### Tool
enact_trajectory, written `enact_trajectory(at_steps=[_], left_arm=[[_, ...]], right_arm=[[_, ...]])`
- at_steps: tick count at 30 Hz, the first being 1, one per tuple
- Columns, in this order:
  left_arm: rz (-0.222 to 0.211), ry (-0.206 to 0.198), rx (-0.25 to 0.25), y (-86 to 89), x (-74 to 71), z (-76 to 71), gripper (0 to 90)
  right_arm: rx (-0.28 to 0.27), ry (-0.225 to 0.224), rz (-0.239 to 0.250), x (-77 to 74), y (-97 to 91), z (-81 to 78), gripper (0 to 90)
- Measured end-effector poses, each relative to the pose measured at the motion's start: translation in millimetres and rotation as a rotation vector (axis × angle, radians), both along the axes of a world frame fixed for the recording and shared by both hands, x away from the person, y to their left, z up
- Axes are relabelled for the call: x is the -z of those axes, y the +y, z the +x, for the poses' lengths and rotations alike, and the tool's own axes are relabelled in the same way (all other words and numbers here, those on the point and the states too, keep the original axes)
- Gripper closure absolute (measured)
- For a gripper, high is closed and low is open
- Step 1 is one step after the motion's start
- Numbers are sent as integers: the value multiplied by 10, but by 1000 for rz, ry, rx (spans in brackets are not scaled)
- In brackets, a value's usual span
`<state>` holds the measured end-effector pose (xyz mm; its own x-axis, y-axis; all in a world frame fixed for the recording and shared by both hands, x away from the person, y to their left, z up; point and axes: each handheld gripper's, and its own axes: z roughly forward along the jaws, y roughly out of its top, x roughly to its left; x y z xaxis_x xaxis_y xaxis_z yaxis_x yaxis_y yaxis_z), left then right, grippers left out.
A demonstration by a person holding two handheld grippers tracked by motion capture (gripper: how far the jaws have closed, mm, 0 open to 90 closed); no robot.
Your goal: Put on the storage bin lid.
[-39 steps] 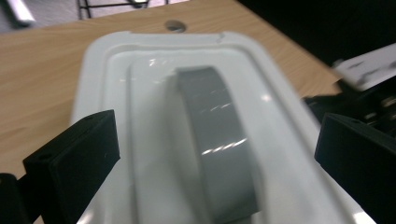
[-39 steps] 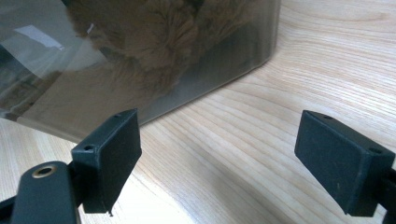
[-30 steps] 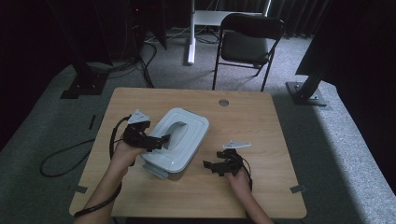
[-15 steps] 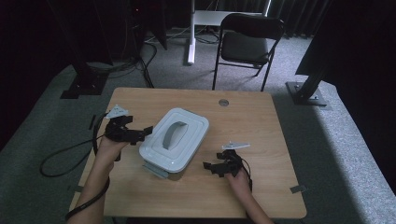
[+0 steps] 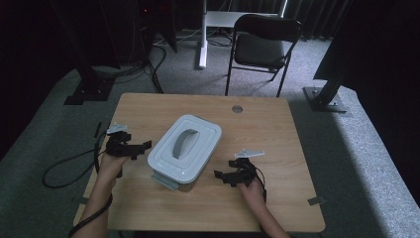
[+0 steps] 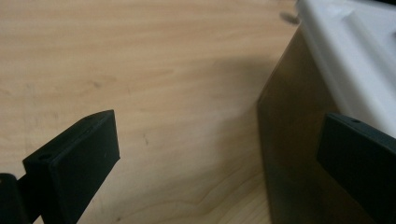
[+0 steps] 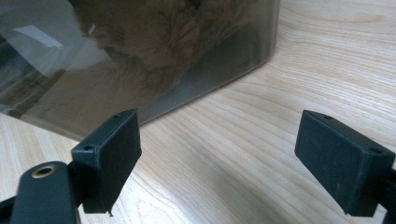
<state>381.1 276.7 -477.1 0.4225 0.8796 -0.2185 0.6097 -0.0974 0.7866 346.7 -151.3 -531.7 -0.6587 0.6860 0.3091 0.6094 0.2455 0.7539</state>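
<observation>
1. A rectangular storage box with smoky translucent walls and a pale grey lid with a darker grey handle (image 5: 184, 148) stands near the middle of the light wooden desk (image 5: 277, 139), turned at an angle to its edges.
2. The left hand-held gripper (image 5: 140, 147) lies at the box's left side, just beside it and not touching, held by the person's left hand (image 5: 110, 162). Its jaws stand wide apart with nothing between them but bare wood.
3. In the left gripper view the box's dark wall (image 6: 294, 154) and pale lid rim fill the right side. The right jaw overlaps the wall there, and whether it touches cannot be told from that picture.
4. The right hand-held gripper (image 5: 224, 176) sits to the right of the box, near its lower right corner and apart from it, held by the right hand (image 5: 251, 191). Its jaws are also spread wide and grip nothing.
5. In the right gripper view a brown, fuzzy mass (image 7: 177, 32) shows through the box's tinted wall. The glare and tint blur it, so what it is cannot be made out.
6. A grey clasp (image 5: 164, 179) juts from the box's near end; the lid hides the contents from above.
7. A folding chair (image 5: 265, 47) stands on the carpet beyond the desk, its surroundings lost in darkness.
</observation>
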Motion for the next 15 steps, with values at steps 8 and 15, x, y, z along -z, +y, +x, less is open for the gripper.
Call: enact_trajectory(at_steps=[8,15], left_arm=[[12,45,15,-67,274,-33,7],[22,58,26,-60,342,-74,7]], right_arm=[[-1,-3,-5,-7,16,8,137],[-3,-1,-6,-11,29,4,137]])
